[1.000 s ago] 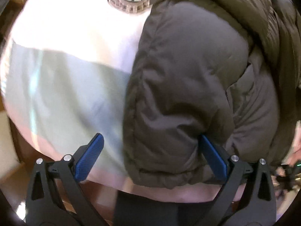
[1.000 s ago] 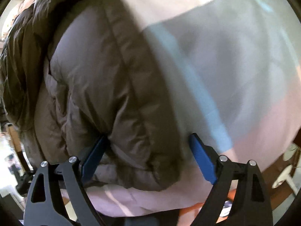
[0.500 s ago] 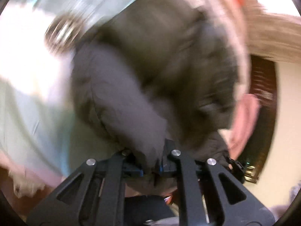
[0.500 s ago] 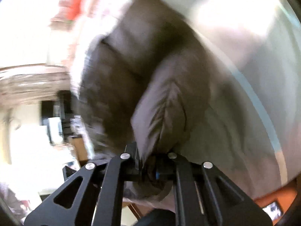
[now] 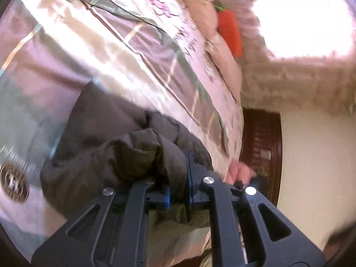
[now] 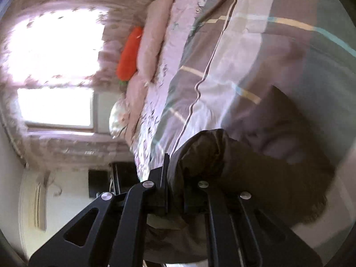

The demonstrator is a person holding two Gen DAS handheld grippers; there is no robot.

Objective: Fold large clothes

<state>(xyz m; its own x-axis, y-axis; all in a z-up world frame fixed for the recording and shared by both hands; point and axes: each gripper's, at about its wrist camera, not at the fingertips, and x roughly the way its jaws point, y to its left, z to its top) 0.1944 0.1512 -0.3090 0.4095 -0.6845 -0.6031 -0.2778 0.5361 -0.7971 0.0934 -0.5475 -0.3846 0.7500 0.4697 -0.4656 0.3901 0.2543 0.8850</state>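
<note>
Jacket fabric fills both my grippers: the left gripper is clamped narrow on a bunched fold at lower centre of its frame, and the right gripper pinches another fold the same way. The rest of the jacket trails onto the bed, spreading to the lower left in the left view and to the right in the right view. So the bulk hangs between my two grips, neither hand clearly nearer. I judge the fold must carry both held edges across that bulk. Motion blur hides which jacket edges I hold.
</note>
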